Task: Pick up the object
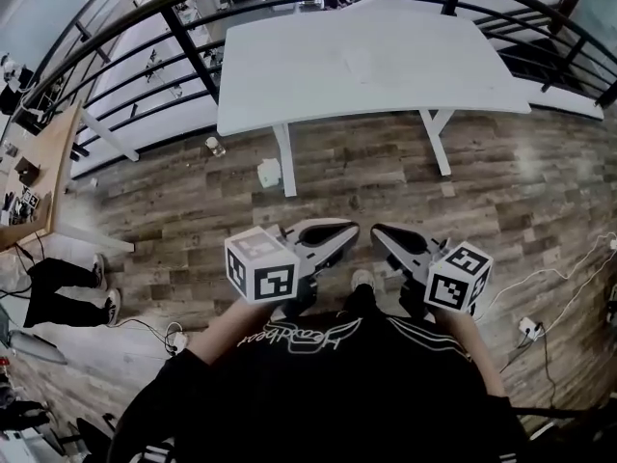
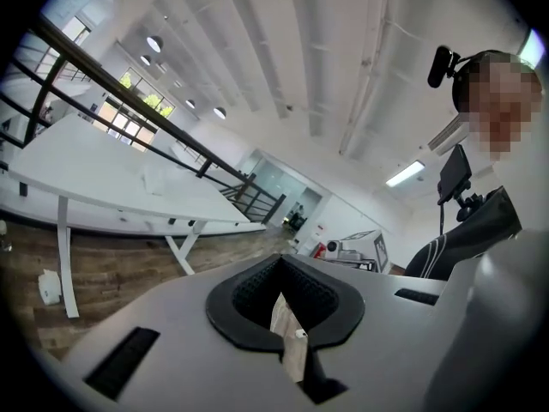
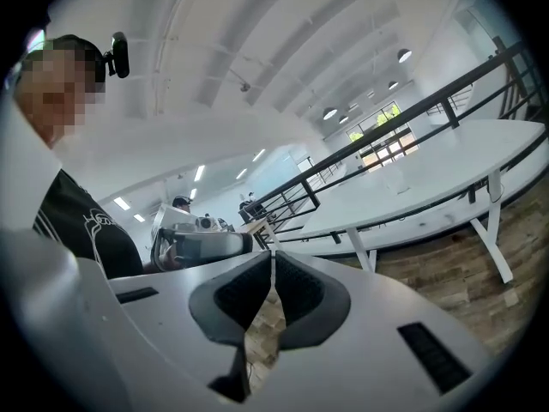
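I hold both grippers close to my body, above a wooden floor, and they point toward a white table [image 1: 289, 75] ahead. My left gripper [image 1: 351, 228] is shut with nothing between its dark pads, as the left gripper view [image 2: 281, 261] also shows. My right gripper [image 1: 378, 230] sits beside it, its jaws together and empty; in the right gripper view [image 3: 273, 254] the tips meet. A faint, see-through thing [image 1: 371, 64] lies on the table top, too pale to make out. Both grippers are well short of the table.
A black railing [image 1: 193, 56] runs behind the table. On the floor by the table's left leg stand a small white bin [image 1: 269, 173] and a cup [image 1: 214, 146]. A wooden desk [image 1: 48, 162] and a person's legs [image 1: 67, 287] are at the left. Cables and a plug [image 1: 530, 328] lie at the right.
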